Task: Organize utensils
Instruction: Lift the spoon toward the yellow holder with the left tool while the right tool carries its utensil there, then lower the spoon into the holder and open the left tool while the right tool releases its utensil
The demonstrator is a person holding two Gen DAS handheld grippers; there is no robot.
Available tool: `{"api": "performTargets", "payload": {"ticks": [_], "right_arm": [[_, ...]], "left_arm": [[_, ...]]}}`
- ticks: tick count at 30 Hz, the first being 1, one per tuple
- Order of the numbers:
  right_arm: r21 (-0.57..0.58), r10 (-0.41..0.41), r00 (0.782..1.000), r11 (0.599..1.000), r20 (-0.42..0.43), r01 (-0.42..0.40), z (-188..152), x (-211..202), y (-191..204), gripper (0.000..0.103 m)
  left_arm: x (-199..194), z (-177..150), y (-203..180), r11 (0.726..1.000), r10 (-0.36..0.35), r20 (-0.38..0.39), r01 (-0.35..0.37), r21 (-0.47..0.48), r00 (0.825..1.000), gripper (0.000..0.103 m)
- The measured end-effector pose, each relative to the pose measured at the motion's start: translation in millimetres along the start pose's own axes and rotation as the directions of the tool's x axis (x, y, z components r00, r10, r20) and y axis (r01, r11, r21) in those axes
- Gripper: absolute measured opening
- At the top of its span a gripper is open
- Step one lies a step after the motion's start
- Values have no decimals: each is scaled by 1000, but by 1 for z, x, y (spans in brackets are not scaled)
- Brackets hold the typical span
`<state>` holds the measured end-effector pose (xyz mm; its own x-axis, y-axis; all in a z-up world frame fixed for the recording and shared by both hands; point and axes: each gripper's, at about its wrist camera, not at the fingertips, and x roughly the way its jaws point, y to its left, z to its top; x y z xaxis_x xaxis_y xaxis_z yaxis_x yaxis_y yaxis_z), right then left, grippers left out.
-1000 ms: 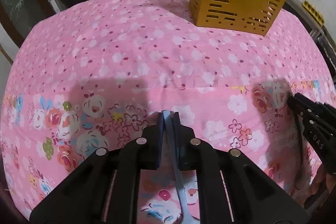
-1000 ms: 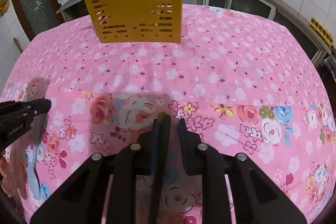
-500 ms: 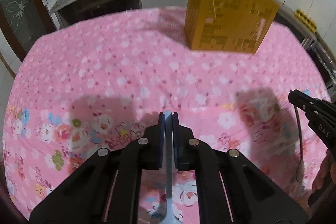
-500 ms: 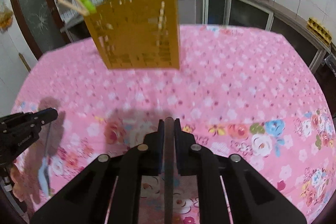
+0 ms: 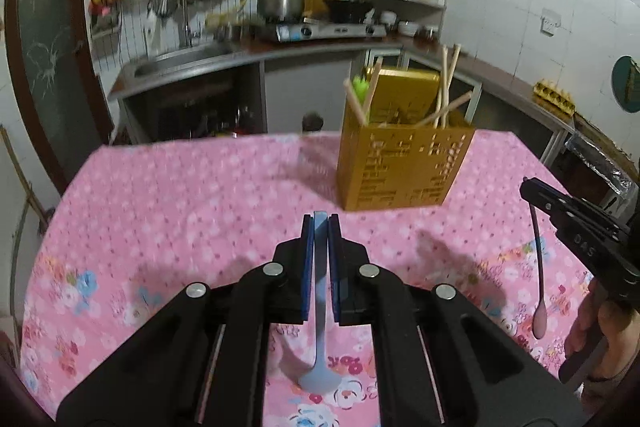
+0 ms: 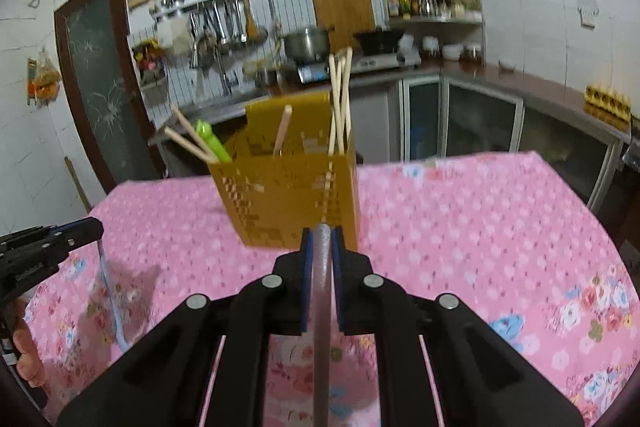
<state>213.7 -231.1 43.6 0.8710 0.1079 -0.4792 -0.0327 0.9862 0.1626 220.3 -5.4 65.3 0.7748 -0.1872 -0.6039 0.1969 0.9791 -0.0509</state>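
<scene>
Yellow perforated plastic forms the utensil holder [image 5: 404,167], which stands upright on the far part of the pink flowered tablecloth [image 5: 180,195], right of centre in the left wrist view. Wooden chopsticks [image 6: 340,99] and a green utensil [image 6: 210,141] already stand inside it.

The left gripper [image 5: 320,227] is closed on a light blue spoon [image 5: 320,307]. The handle is clamped between the pads and the bowl hangs below, toward the cloth. From this claw the holder lies ahead and to the right, with open cloth between them.

The right gripper [image 6: 322,239] is clamped on a dark spoon [image 6: 322,307], whose long axis also runs downward from the pads. In the left wrist view the same spoon hangs with its small bowl lowest. In the right wrist view the holder stands almost directly beyond the fingertips, so the right hand appears to be the nearer and better aligned one.

Both grippers are held above the table and point forward and somewhat downward. The open top of the holder is higher than the hanging bowls, so each spoon probably must be raised above the rim before it is lowered in.
</scene>
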Motion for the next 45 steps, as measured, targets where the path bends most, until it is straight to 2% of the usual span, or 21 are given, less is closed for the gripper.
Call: {"api": "performTargets", "payload": {"ticks": [5, 22, 26, 36, 39, 45], "right_arm": [[5, 20, 998, 1000, 68, -20, 7, -5, 0, 10], [-15, -2, 997, 1000, 79, 4, 23, -8, -1, 10], [-19, -5, 993, 1000, 116, 7, 40, -12, 0, 10], [4, -8, 966, 1000, 257, 7, 123, -14, 0, 10], [0, -17, 953, 1000, 304, 18, 143, -9, 5, 10], [-4, -21, 933, 1000, 359, 24, 165, 12, 12, 10]], "left_arm": [[-12, 10, -1, 1000, -8, 53, 8, 12, 999, 6], [-34, 41, -15, 998, -44, 109, 38, 54, 993, 6], [-38, 57, -20, 997, -48, 134, 38, 73, 990, 6], [-55, 136, -40, 994, -89, 247, 72, 78, 965, 6], [-48, 157, -49, 995, -79, 283, 59, 78, 956, 6], [-13, 172, -61, 996, -44, 325, 17, 86, 945, 6]]}}
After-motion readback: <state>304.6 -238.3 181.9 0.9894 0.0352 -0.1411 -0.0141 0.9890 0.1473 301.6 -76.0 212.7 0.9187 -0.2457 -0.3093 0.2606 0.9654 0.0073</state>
